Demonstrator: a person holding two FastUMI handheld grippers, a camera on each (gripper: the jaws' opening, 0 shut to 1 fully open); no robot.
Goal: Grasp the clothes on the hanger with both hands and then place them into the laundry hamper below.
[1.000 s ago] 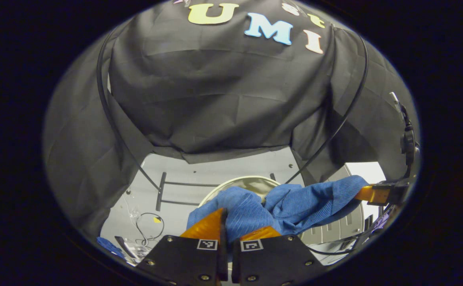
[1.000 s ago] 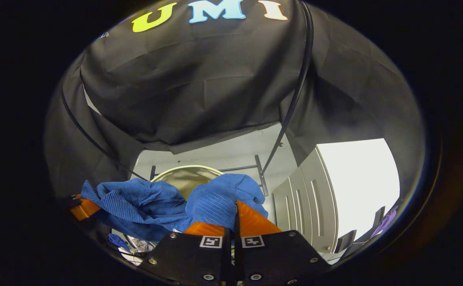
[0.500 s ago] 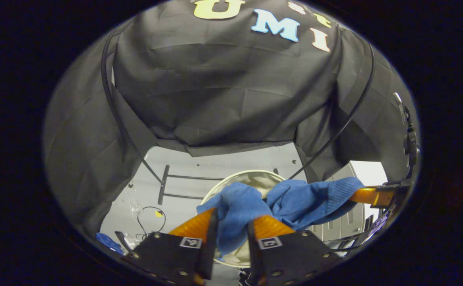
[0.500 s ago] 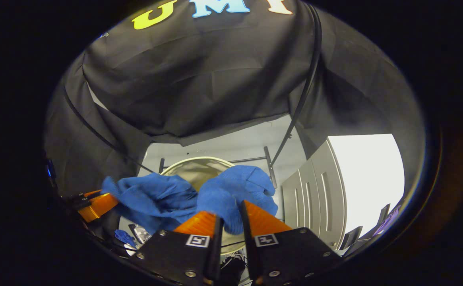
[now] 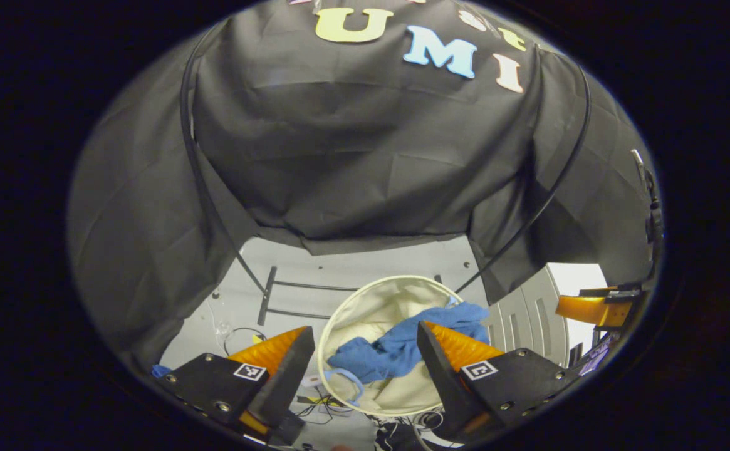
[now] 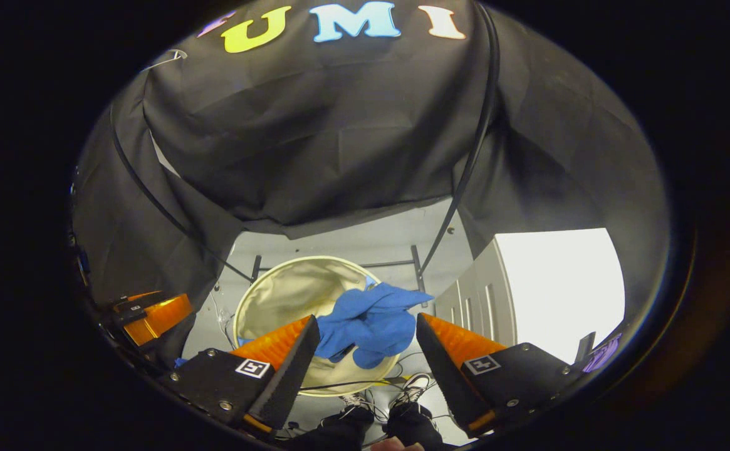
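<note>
Both grippers' jaws gape wide, blue garment (image 5: 396,351) in hamper (image 5: 339,313).

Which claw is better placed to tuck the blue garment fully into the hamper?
Right, probably. In the right gripper view, the blue garment drapes over the hamper rim directly between the open right claw.

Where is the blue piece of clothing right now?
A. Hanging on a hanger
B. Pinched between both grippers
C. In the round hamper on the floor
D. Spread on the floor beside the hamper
C: the blue garment lies inside the round hamper, with the left gripper and right gripper both open above it.
</note>
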